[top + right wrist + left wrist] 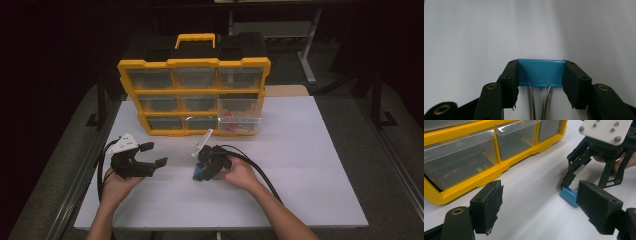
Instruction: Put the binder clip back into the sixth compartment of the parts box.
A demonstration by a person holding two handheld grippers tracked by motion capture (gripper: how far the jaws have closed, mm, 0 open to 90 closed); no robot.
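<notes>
No readable brand, label or writing appears on any item. One blue binder clip, with two wire handles, lies on the white table, clamped at both ends between the pads of the right gripper. The left gripper is released, its jaws wide apart and empty, with the clip just beyond its right pad. One yellow organiser with nine clear drawers stands beyond both grippers; its lower right drawer is pulled out. The surrounding room is dark.
</notes>
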